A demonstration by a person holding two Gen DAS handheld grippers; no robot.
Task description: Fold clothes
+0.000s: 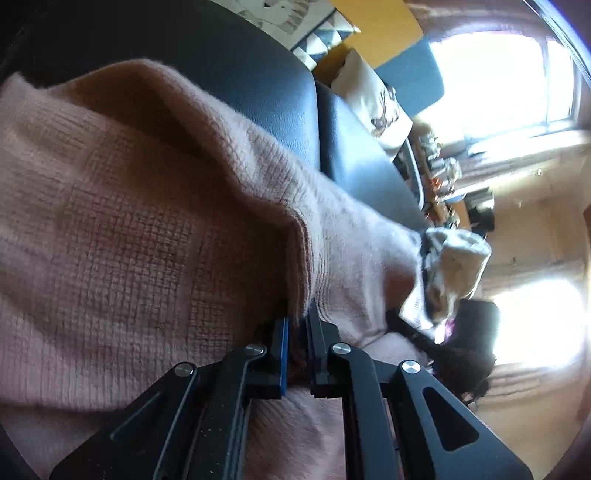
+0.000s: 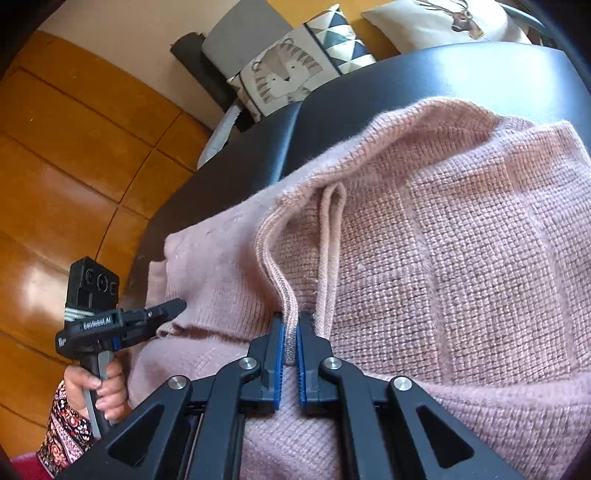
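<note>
A pink knit sweater [image 1: 140,206] lies over a black leather seat [image 1: 273,92]. My left gripper [image 1: 298,325] is shut on a folded ribbed edge of the sweater, which rises between its blue pads. In the right wrist view the sweater [image 2: 461,258] fills the right half, on the same black seat [image 2: 406,81]. My right gripper [image 2: 291,328] is shut on the sweater's ribbed hem. The left gripper [image 2: 173,306] also shows there at the left, held by a hand, its fingers pinching the sweater's far edge.
Patterned cushions [image 2: 291,66] and a white deer cushion [image 2: 443,22] lie behind the seat. A wooden floor [image 2: 66,155] is to the left. In the left wrist view a cream cloth [image 1: 458,258] and a dark bag [image 1: 469,343] lie by bright windows [image 1: 509,81].
</note>
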